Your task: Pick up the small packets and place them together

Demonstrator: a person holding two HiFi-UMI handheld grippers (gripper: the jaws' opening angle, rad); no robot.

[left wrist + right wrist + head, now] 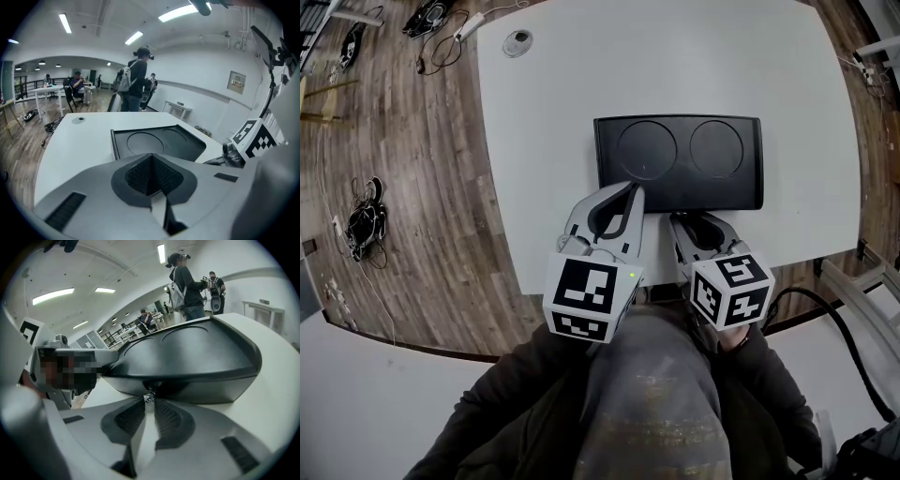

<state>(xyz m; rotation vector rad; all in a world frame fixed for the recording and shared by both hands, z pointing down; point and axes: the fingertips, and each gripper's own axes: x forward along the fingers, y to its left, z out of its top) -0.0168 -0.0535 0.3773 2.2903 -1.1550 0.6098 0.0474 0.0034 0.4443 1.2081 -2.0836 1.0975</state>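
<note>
A black tray (679, 199) with two round recesses lies in the middle of the white table (553, 141). My left gripper (634, 193) is at the tray's near left corner. In the left gripper view it (151, 157) is shut with nothing between its pads, and the tray (140, 143) lies just beyond it. My right gripper (678, 221) sits at the tray's front edge. In the right gripper view it (149, 401) pinches a tiny shiny crinkled packet (149, 396) at its very tips, right against the tray's wall (201, 380). No other packets show.
A round grommet (517, 42) sits in the table's far left corner. Cables (366, 216) lie on the wooden floor to the left. People (136, 79) stand beyond the table's far edge. The right gripper's marker cube (253, 136) is close on the left gripper's right.
</note>
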